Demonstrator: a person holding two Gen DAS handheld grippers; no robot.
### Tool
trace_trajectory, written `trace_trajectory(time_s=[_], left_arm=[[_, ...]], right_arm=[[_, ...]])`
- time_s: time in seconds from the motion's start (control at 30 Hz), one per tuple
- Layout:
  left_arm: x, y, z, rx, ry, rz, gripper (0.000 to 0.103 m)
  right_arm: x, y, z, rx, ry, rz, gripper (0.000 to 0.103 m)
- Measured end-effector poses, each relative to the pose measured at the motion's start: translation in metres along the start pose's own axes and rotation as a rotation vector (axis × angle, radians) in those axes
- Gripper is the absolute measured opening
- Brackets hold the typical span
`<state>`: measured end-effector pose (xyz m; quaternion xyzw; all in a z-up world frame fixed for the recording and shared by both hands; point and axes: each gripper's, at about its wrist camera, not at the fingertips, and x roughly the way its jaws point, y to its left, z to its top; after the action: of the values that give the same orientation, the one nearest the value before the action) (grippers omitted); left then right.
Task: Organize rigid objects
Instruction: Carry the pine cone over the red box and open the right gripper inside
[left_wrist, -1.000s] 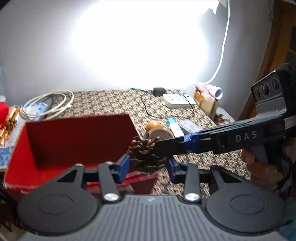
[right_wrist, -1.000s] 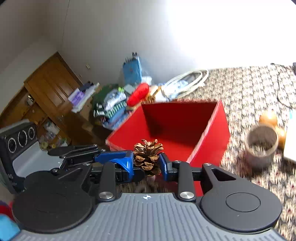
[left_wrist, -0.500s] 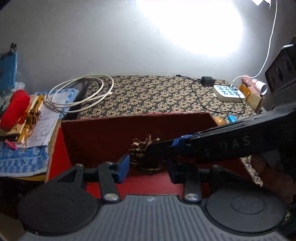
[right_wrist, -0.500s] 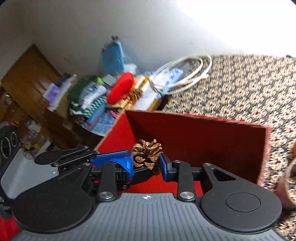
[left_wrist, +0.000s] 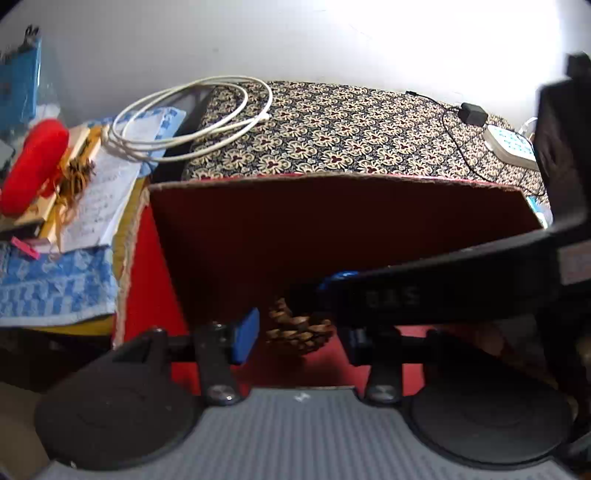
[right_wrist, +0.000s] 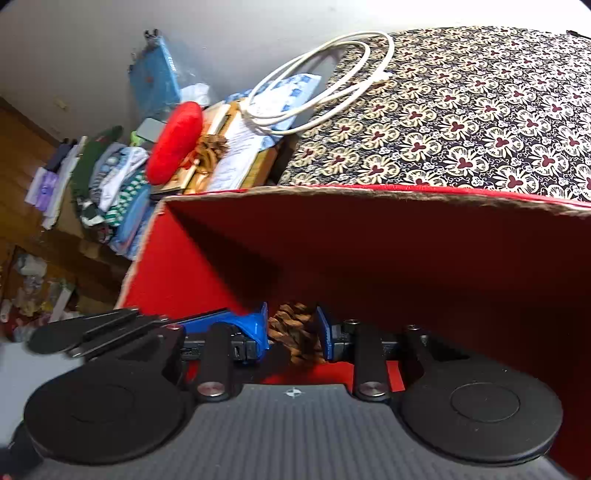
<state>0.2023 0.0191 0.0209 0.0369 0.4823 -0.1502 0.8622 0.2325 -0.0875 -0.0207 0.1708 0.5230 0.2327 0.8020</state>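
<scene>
Pine cone (right_wrist: 291, 334) is seen pinched between the blue pads (right_wrist: 258, 328) of the right gripper (right_wrist: 291, 332), low inside the red box (right_wrist: 369, 236), near its front-left corner. The cone is brown w/ woody scales fanned open, tips paler tan, darker in the gaps; lower part is hidden behind the gripper body. It is gripped on both sides, pads touching the scales.

From the left wrist view the same cone (left_wrist: 297, 330) is framed between the left gripper's (left_wrist: 299, 339) blue pads (left_wrist: 243, 334), but w/ clear gaps each side — the left gripper is held wide, nothing gripped. The right gripper's dark finger (left_wrist: 424, 280) is laid across the cone from the right, its blue pad on top.

Box interior is plain red, walls tall, raw cardboard edge (right_wrist: 369, 192) along the rim; floor under the cone is shadowed.

Beyond the far wall, a floral patterned cloth (right_wrist: 461, 110) is spread over the table, w/ a coiled white cable (right_wrist: 325, 74) at its far-left corner. A red cushion-like item (right_wrist: 173, 142) lies left of the box.
</scene>
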Motion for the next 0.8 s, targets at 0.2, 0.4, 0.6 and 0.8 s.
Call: trace_trajectory(time_s=[0.2,0.4,0.6,0.8], left_arm=[[-0.016,-0.001,-0.008,0.033,-0.059,0.023,0.055],[-0.032,0.008,-0.012,-0.006,-0.074,0.02,0.055],[-0.042,-0.002,-0.014,0.015,-0.079,0.087,0.064],[-0.053,-0.022,-0.021,0.079,-0.102,0.157,0.07]], right_arm=[[-0.004,0.002,0.007,0.001,-0.049,-0.011,0.011],[-0.026,-0.003,0.003,0.0,-0.088,-0.062,0.011],[-0.058,0.007,-0.018,-0.011,-0.267,-0.134,0.014],[-0.087,0.015,-0.049,0.032,-0.459,-0.166,0.018]])
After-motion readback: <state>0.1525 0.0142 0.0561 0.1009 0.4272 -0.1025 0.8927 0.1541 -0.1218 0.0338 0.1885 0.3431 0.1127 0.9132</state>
